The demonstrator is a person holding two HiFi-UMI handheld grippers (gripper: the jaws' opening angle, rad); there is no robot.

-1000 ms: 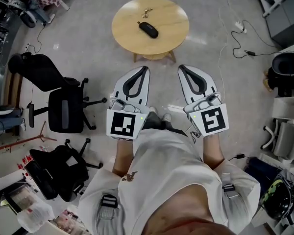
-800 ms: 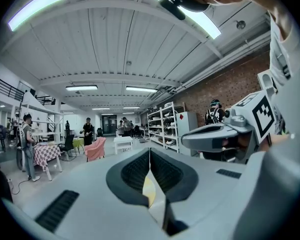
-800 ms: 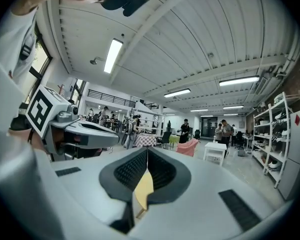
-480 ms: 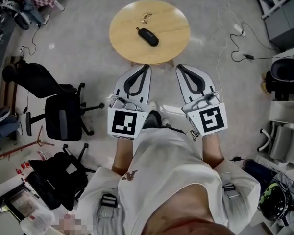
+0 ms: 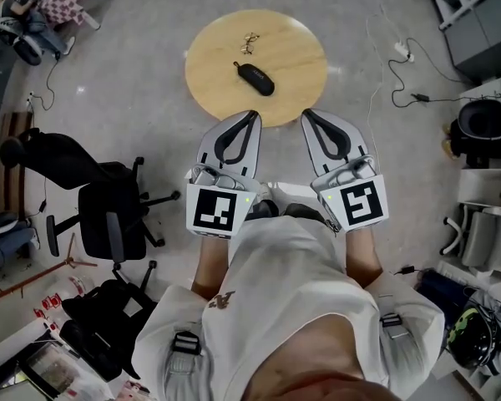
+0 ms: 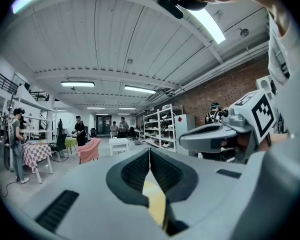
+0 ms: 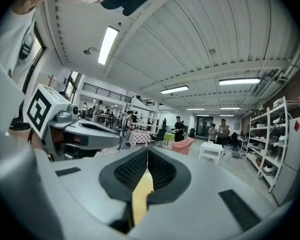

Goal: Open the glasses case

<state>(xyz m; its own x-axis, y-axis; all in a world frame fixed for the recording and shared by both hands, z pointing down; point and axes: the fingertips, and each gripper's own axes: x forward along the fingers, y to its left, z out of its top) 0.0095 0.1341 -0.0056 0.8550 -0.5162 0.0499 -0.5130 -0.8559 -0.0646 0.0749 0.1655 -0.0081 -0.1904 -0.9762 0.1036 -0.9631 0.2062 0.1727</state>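
Observation:
A black glasses case (image 5: 255, 77) lies closed on the round wooden table (image 5: 301, 90), a little left of its middle. A small metal object, perhaps folded glasses (image 5: 250, 38), lies beyond it. My left gripper (image 5: 249, 116) and right gripper (image 5: 306, 114) are held level side by side, tips at the table's near edge, short of the case. Both are shut with nothing between the jaws. In the left gripper view the left gripper (image 6: 149, 151) shows its jaws meeting, with the yellow tabletop through the gap. The right gripper (image 7: 147, 150) in its own view looks the same.
Black office chairs (image 5: 108, 215) stand on the floor to my left. Cables (image 5: 401, 73) trail over the floor right of the table, with grey furniture (image 5: 484, 224) along the right side. The gripper views show a large hall with shelves (image 6: 162, 126), tables and several people far off.
I have walked toward the table with both grippers held out. The table has come nearer and the gripper tips now reach its near edge. Both stay shut.

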